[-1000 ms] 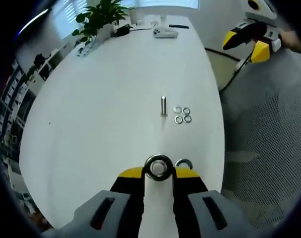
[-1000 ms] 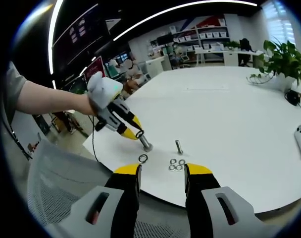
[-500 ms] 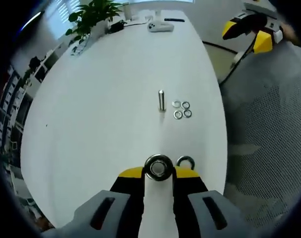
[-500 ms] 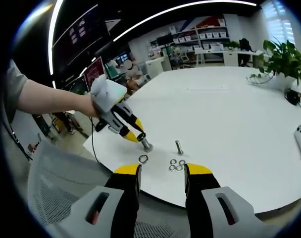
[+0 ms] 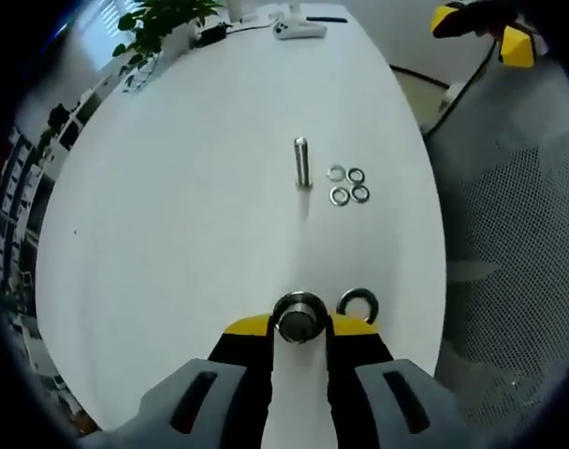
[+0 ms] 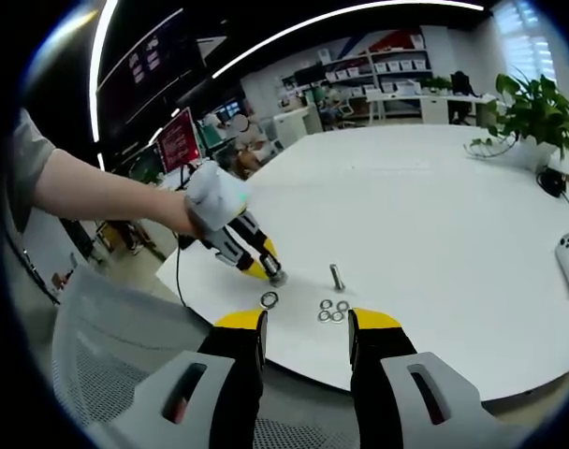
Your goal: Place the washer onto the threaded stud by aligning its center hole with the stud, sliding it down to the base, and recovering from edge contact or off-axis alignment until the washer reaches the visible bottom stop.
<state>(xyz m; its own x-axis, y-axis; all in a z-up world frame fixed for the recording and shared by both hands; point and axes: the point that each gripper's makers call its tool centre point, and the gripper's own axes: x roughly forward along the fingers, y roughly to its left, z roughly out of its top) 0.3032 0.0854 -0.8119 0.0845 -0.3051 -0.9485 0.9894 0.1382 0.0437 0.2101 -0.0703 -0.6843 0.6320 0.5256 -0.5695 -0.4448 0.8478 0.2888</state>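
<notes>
- My left gripper (image 5: 300, 327) has its jaws drawn in tight on a short metal cylinder (image 5: 300, 316), seen end-on between the yellow tips in the left gripper view; I cannot tell whether this piece is threaded.
- In the right gripper view the same gripper (image 6: 269, 271) points down at the table edge, with the cylinder's (image 6: 274, 271) free end at or just above the white table (image 6: 434, 206); contact cannot be confirmed.
- A single washer (image 5: 357, 303) lies flat on the table just right of my left jaw tips; in the right gripper view it (image 6: 269, 299) sits just below the cylinder's end, apart from it.
- The threaded stud (image 5: 302, 162) stands upright on the table, farther in, with nothing on its shank. The right gripper view shows it (image 6: 337, 276) likewise bare.
- Four more washers (image 5: 348, 185) lie in a tight cluster just beside the stud's base, not touching it.
- My right gripper (image 6: 306, 323) hangs off the table edge over a mesh chair back (image 6: 107, 365), jaws spread apart and holding nothing.
- A potted plant (image 6: 537, 112) stands at the far side of the table.
</notes>
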